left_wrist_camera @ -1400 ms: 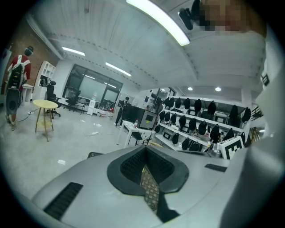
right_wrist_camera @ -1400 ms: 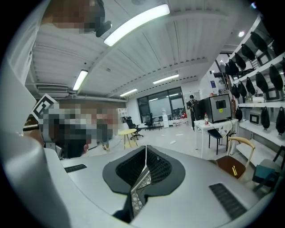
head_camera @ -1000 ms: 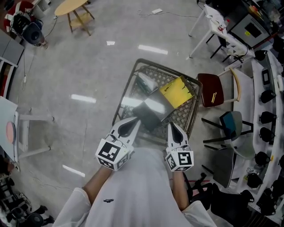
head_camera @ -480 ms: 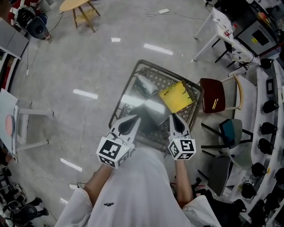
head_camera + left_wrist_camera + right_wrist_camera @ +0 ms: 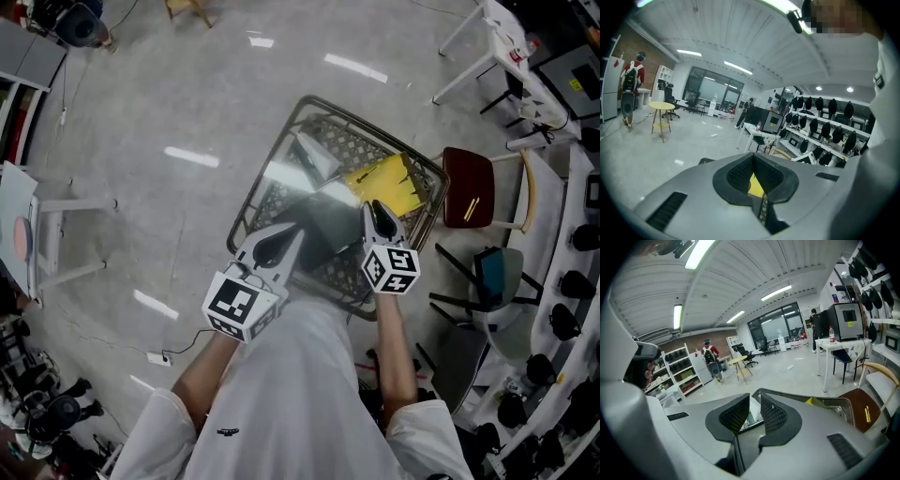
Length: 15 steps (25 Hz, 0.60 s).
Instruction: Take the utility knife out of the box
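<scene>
A rectangular wire basket (image 5: 278, 161) stands on the floor, and in it lie a dark glossy box (image 5: 330, 223) and a yellow packet (image 5: 386, 182). I cannot make out a utility knife. My left gripper (image 5: 294, 232) hovers over the box's near left corner, jaws together and empty. My right gripper (image 5: 377, 208) hangs over the box's right edge beside the yellow packet; its jaws are opening, with nothing between them. Between the parted pads of the right gripper (image 5: 754, 412) I see the basket's contents. A strip of the yellow packet (image 5: 756, 186) shows past the left gripper (image 5: 754, 180).
A brown chair (image 5: 473, 199) stands just right of the basket, with darker chairs (image 5: 492, 272) behind it. A white table (image 5: 502, 42) is at the far right, shelves with black gear along the right wall. A white stand (image 5: 42, 253) is at the left. A person with a backpack (image 5: 711, 363) walks far off.
Both grippers moved forward and down over the basket, the right one farther. The right jaws, shut before, have parted.
</scene>
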Motion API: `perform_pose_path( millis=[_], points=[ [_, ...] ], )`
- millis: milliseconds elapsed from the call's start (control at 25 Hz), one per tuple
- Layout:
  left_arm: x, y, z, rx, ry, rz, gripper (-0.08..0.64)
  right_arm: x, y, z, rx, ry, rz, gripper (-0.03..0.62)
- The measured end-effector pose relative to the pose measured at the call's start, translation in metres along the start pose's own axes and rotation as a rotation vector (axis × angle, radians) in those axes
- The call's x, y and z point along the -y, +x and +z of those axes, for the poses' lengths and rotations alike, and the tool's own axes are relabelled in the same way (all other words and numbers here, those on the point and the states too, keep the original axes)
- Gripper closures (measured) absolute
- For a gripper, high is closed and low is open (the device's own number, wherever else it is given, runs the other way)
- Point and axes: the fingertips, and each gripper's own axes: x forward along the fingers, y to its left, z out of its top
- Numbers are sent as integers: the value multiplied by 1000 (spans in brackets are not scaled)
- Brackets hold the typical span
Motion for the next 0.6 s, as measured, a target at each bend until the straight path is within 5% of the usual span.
perform_pose_path(
  millis=[600],
  points=[
    [-27, 56, -14, -19, -41, 32, 557, 103, 118, -75, -256, 75, -119, 514]
  ],
)
